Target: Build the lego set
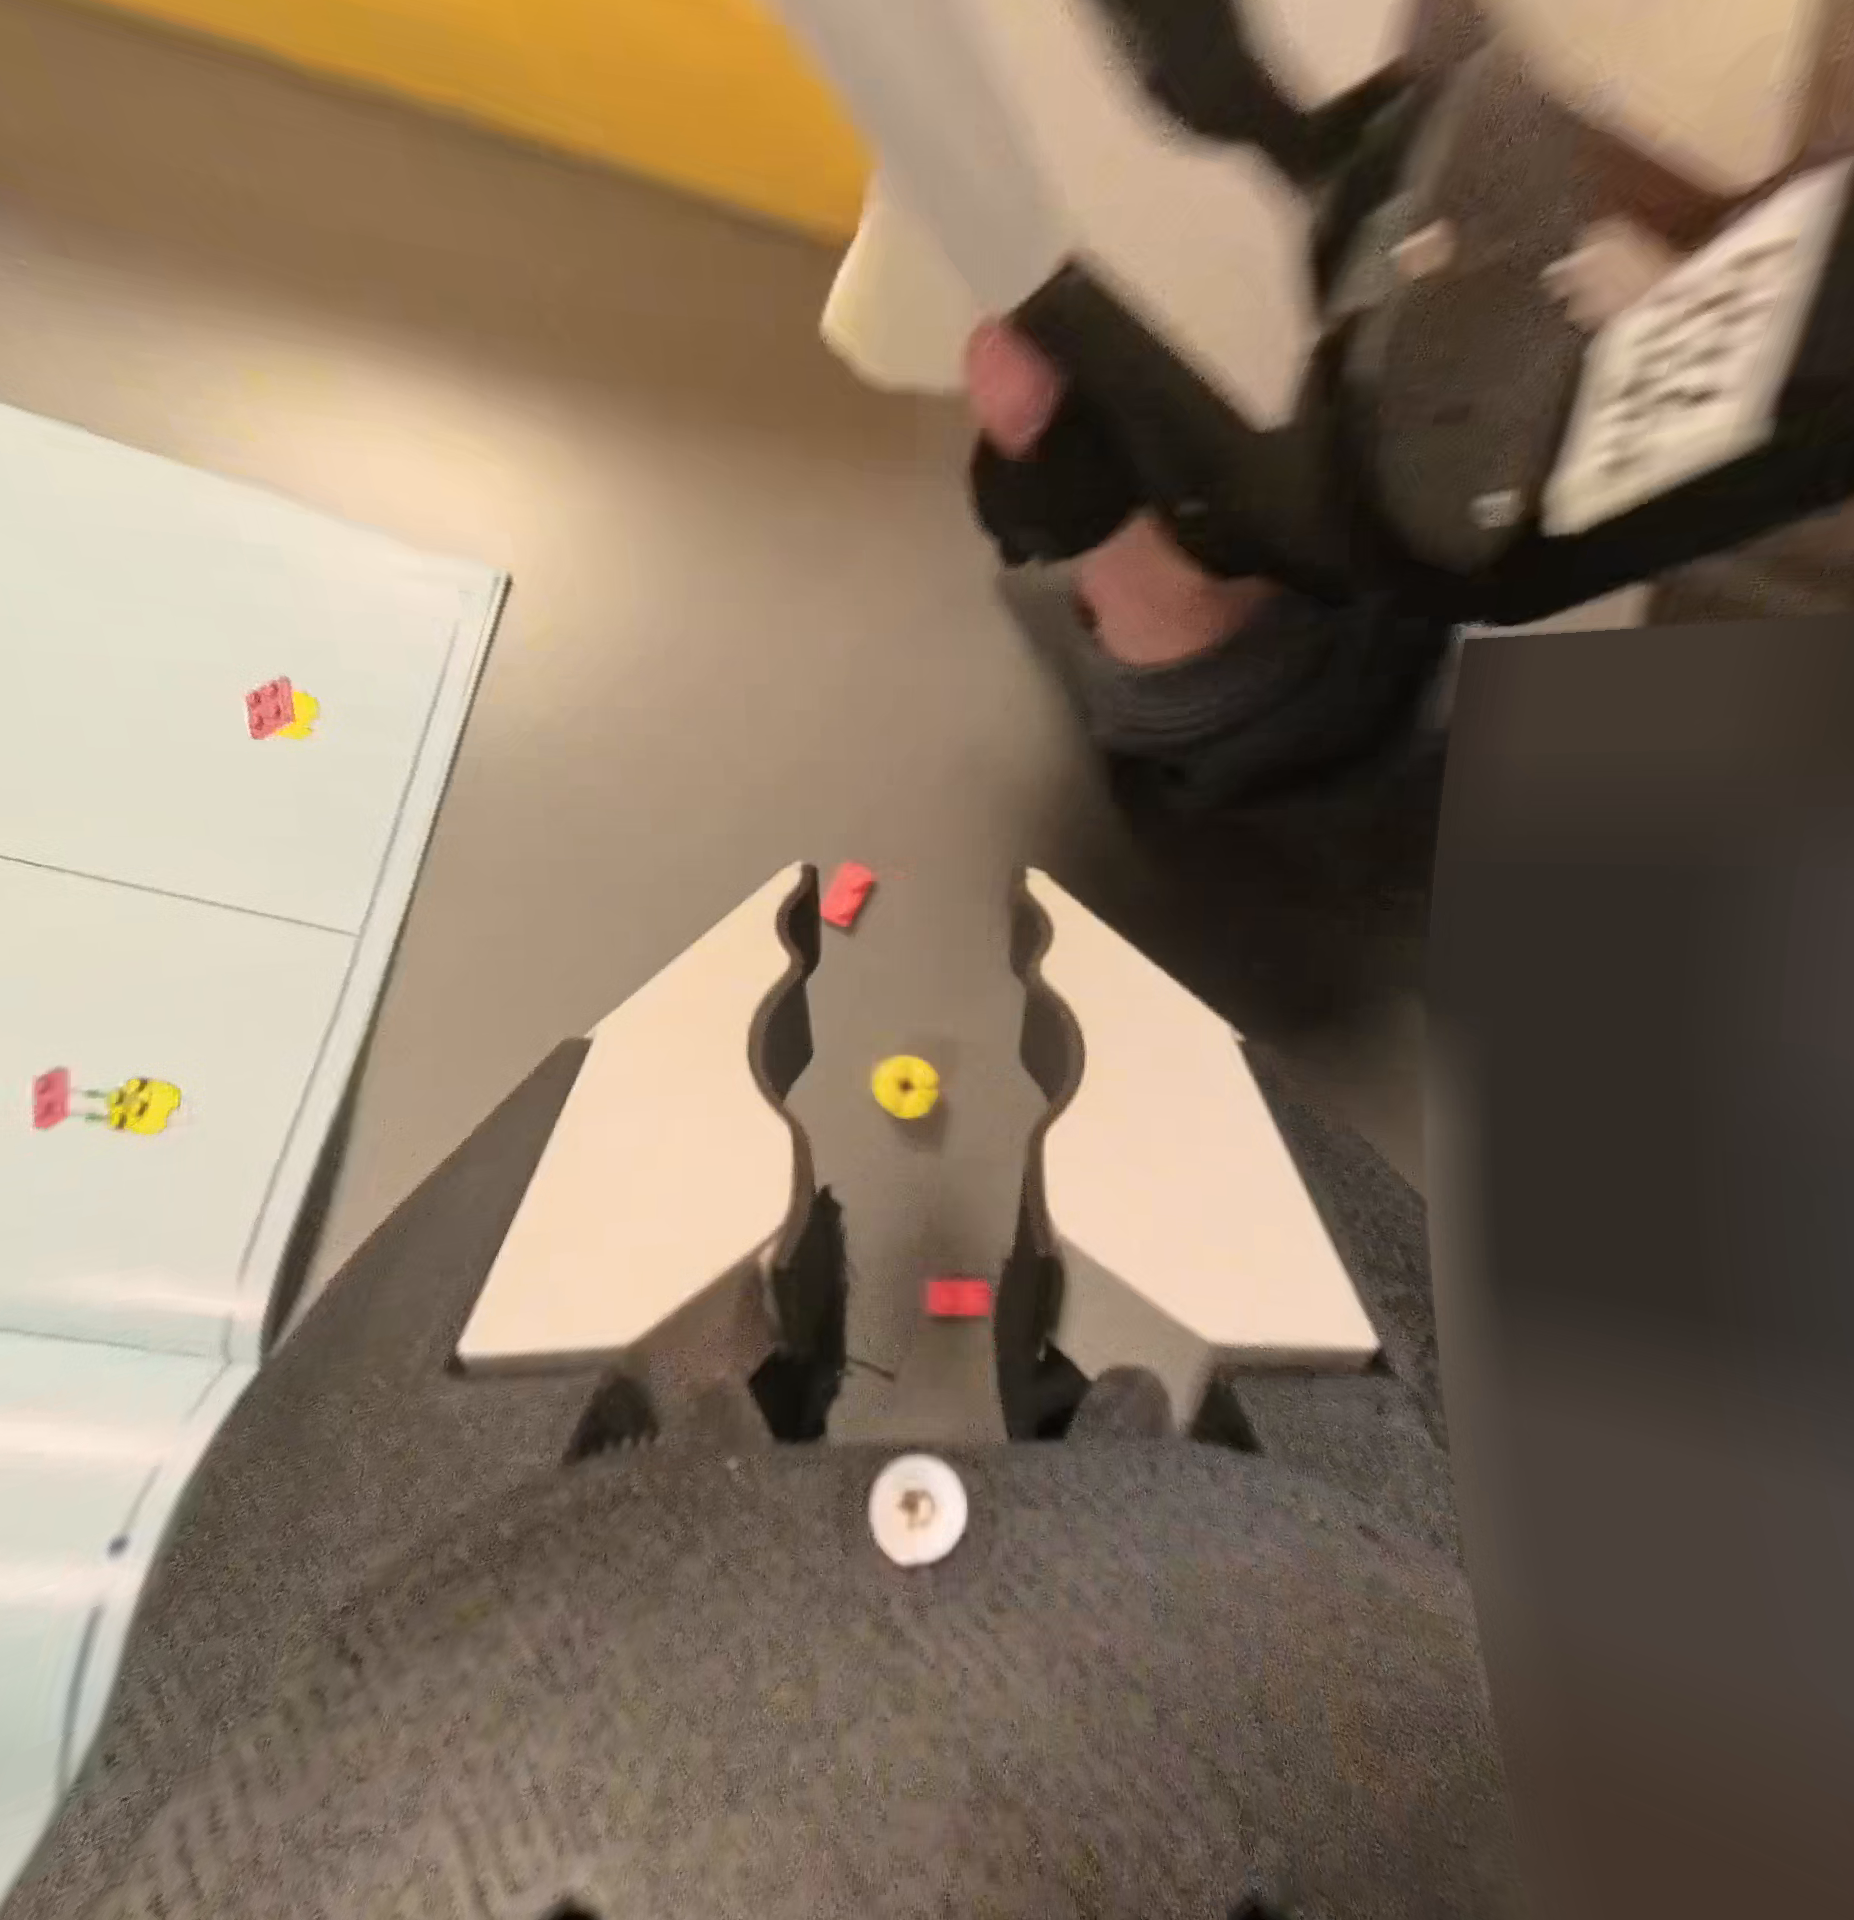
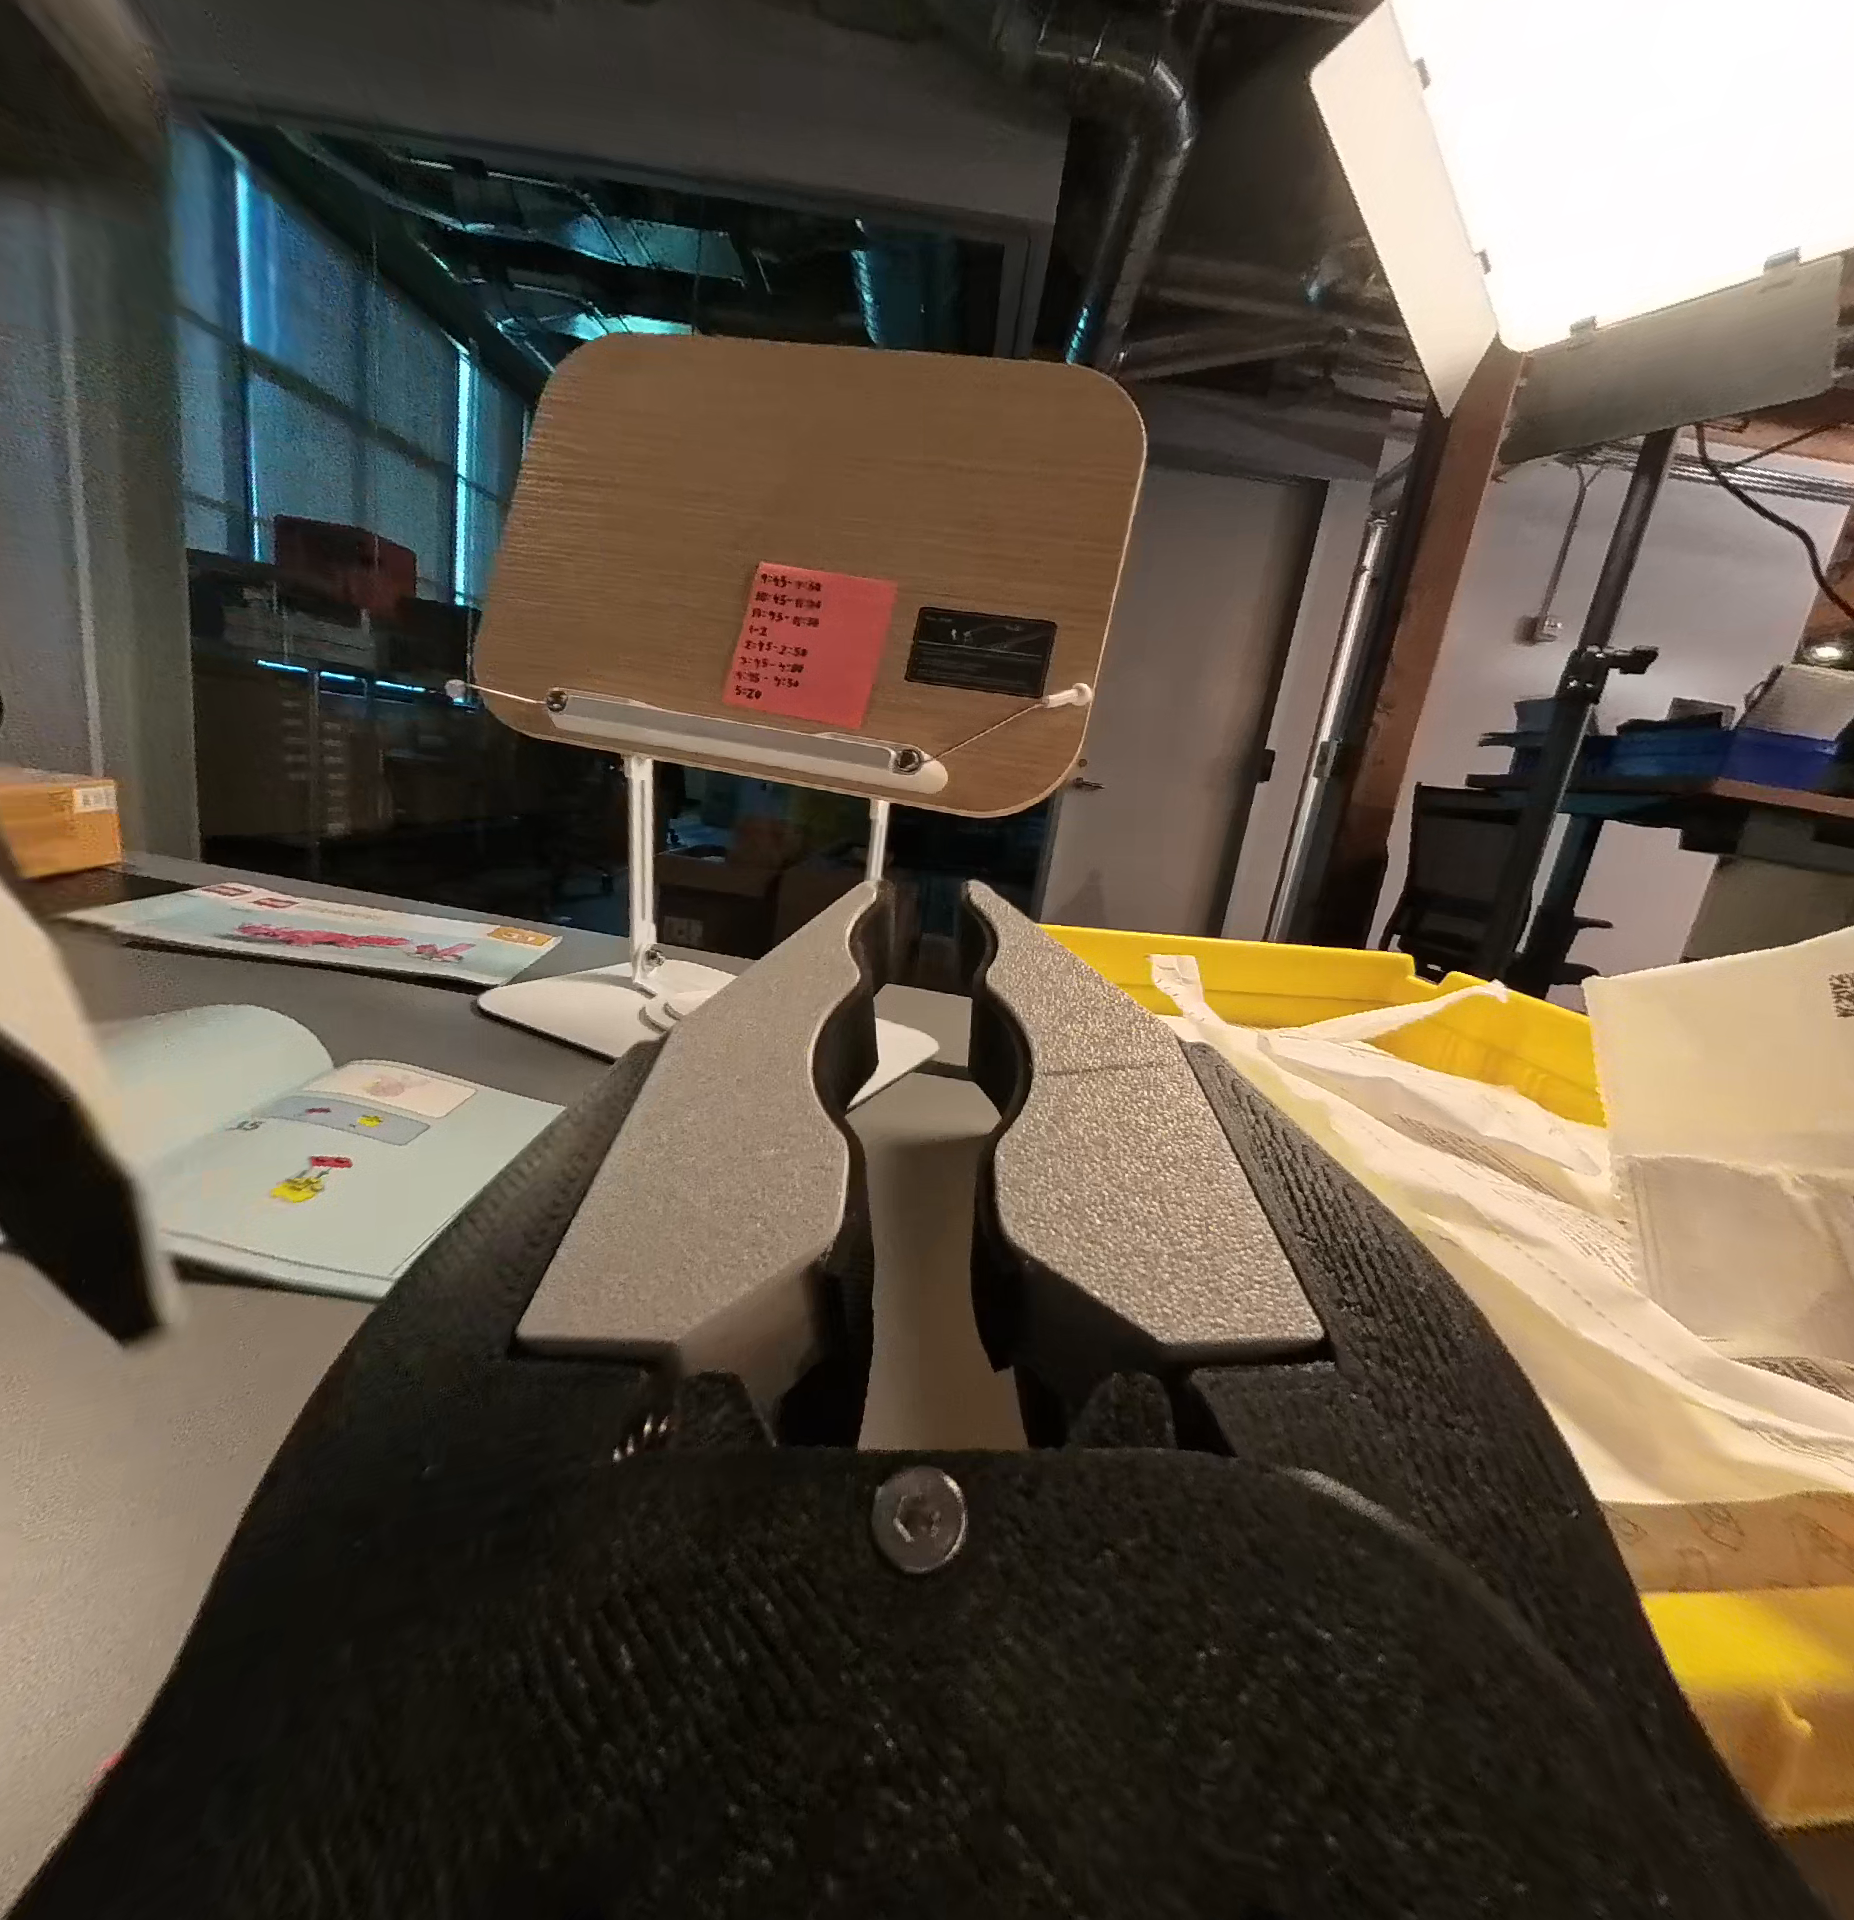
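Left to right across the grey table (image 1: 642, 520):

1. Booklet (image 1: 175, 935). Open, lying flat at the left edge. Well apart from both tongs.

2. Left tongs (image 1: 912, 883). Jaws apart, pointing down over the table, holding nothing. Three small pieces lie on the table within or at the gap:
   - red brick (image 1: 848, 894), just beside the tip of the left finger (image 1: 694, 1091); contact cannot be confirmed, as this view is blurred;
   - yellow round piece (image 1: 905, 1087), midway along the gap, clear of both fingers;
   - second red brick (image 1: 958, 1298), deep in the gap near the right finger's base.

3. Right tongs (image 2: 918, 904). Held level above the table, jaws nearly together with a narrow slit between the tips; nothing is seen in that slit. The stand (image 2: 809, 582) is beyond them; the yellow bin (image 2: 1474, 997), holding paper bags (image 2: 1422, 1143), is to their right.

Hazards, as judged:
- Closing the left tongs now could catch more than one piece, or flick the red brick away with the left tip.
- The yellow round piece may roll or skid if pinched off-centre.
- Lowering further could press the fingers onto the loose pieces and scatter them.
- The right tongs sit close to the bags; a sideways swing could snag them.
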{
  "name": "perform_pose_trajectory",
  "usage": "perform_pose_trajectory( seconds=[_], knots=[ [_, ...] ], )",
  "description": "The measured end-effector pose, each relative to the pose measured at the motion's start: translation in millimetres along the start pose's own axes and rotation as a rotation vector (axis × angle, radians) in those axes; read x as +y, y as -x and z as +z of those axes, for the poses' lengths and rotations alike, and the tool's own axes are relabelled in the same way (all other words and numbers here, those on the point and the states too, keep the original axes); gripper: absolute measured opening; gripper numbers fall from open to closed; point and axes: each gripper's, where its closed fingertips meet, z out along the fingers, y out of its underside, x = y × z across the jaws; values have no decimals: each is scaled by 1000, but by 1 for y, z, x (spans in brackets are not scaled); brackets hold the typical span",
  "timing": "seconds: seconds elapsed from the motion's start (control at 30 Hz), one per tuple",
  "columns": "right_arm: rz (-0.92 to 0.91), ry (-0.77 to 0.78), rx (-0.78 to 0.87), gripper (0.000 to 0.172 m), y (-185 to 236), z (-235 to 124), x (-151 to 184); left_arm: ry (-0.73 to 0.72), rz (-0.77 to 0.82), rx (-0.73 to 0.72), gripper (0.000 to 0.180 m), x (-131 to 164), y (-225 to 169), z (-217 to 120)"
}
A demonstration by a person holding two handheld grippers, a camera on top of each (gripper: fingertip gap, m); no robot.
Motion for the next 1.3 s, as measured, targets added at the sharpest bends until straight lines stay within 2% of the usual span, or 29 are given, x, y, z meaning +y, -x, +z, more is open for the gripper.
perform_pose_trajectory(
  seconds=[0.13, 0.2, 0.3, 0.37, 0.43, 0.53, 0.7, 0.77, 0.87, 0.93, 0.97, 1.07, 1.1, 1.2, 1.27, 1.3],
  knots=[
    [52, 17, -93, 8, 20, -5, -2, -283, 50, -26, 34, 9, -24, -50],
    [46, 42, -147, 8, 32, -6, 0, -424, 58, -159, 31, 19, -13, -71],
    [22, 43, -211, 9, 47, -9, -3, -583, 106, -280, 30, 37, -6, -95],
    [-54, 39, -386, 15, 72, -13, -8, -634, 164, -330, 30, 52, -2, -103],
    [-179, 151, -615, 19, 99, -19, 6, -666, 215, -390, 29, 68, 4, -112],
    [-35, 432, -1003, 25, 138, -57, 33, -699, 281, -450, 29, 89, 10, -128],
    [88, 735, -1285, 27, 163, -108, 59, -733, 288, -301, 29, 109, 4, -123],
    [156, 805, -1330, 29, 167, -117, 62, -754, 237, -233, 32, 106, 4, -123],
    [144, 843, -1332, 28, 164, -122, 69, -805, 168, -157, 32, 104, 2, -126],
    [117, 850, -1339, 14, 164, -124, 72, -818, 131, -119, 31, 104, 2, -127],
    [107, 849, -1343, 13, 165, -124, 72, -818, 121, -106, 31, 104, 2, -127],
    [113, 842, -1346, 9, 168, -124, 71, -801, 132, -111, 31, 107, 4, -126],
    [119, 828, -1343, 2, 169, -122, 70, -790, 140, -119, 31, 108, 5, -124],
    [168, 737, -1355, 0, 177, -116, 56, -734, 174, -114, 31, 111, 1, -113],
    [148, 707, -1356, 0, 180, -115, 53, -685, 205, -101, 31, 112, -7, -103],
    [121, 717, -1347, 5, 179, -116, 56, -664, 228, -106, 31, 113, -10, -99]
  ],
)
